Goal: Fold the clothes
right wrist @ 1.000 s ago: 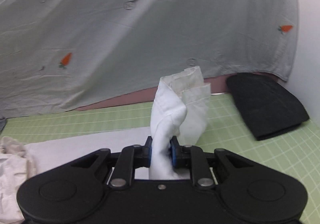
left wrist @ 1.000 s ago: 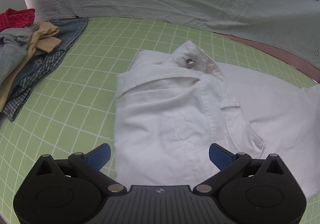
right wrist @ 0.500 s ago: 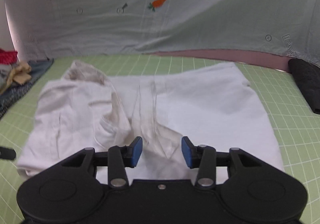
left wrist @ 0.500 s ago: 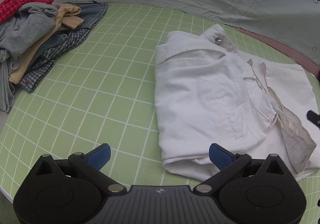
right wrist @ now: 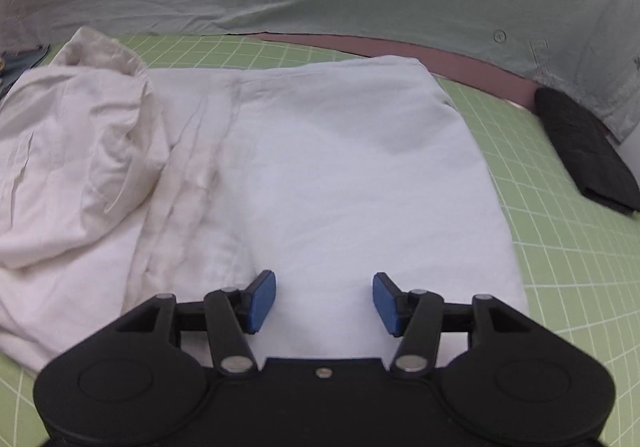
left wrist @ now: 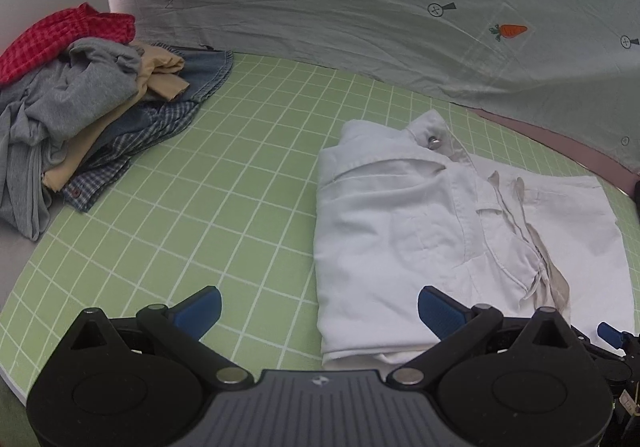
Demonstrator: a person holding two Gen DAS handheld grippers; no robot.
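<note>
White trousers [left wrist: 420, 231], folded over, lie on the green grid mat [left wrist: 240, 183] toward its right side; near edge is cut off behind the left gripper [left wrist: 318, 305]. Metal button [left wrist: 433, 142] visible at waistband, far end. Left gripper: jaws wide apart, empty, above the mat's near edge. Right gripper [right wrist: 324, 301]: jaws apart, empty, over the trousers [right wrist: 320, 175]; contact with cloth cannot be told. Unfolded clothes pile [left wrist: 72, 107] at far-left corner, partly cut off. Dark folded item [right wrist: 584, 151] at right edge, blurred. Carrot-print sheet [left wrist: 360, 7] behind.
</note>
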